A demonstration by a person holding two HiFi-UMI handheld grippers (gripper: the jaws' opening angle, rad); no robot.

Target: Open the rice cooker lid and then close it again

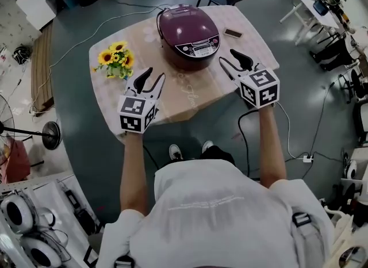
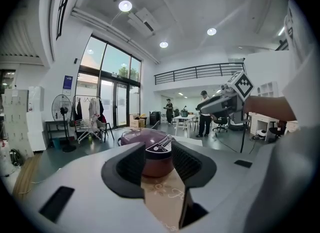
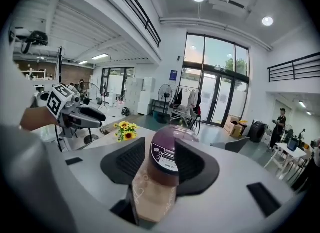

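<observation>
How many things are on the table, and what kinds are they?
Purple rice cooker: 1
Bunch of sunflowers: 1
Phone: 1
Total: 3

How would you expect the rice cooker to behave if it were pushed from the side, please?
The rice cooker looks squat and broad-based, so it would probably slide rather than tip. Its glossy, rounded lid is likely slippery to grip. The patterned table covering beneath it may bunch under a push.
</observation>
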